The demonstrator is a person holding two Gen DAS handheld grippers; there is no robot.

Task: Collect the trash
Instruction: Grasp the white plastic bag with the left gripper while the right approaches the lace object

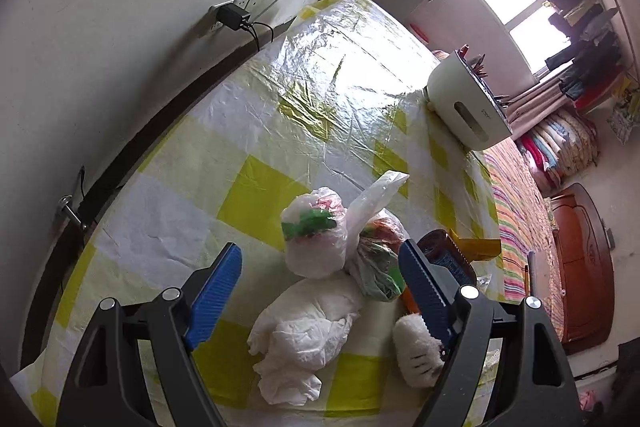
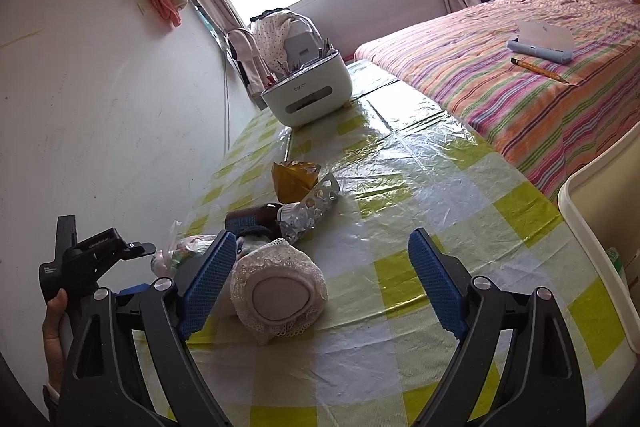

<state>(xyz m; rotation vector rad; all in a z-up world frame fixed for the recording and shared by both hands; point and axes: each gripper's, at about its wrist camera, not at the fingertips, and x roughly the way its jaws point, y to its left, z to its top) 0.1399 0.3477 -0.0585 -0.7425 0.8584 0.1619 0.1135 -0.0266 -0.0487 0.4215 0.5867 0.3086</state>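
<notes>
The trash (image 1: 316,239) lay in a pile on the bench (image 1: 248,131), between the wide, empty fingers of the left gripper (image 1: 320,291) and right gripper (image 2: 320,283), likely ready for grabbing.

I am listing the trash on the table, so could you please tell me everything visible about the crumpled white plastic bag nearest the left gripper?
The crumpled white plastic bag is thin, wrinkled film, opaque white, bunched into a long lump with loose folds at its near end. It lies flat on the yellow-and-white checked tablecloth, between the open fingers of the left gripper but ungripped. Its far end presses against a knotted translucent bag with green and red contents. A fluffy white item lies just to its right; whether they touch is unclear.
</notes>
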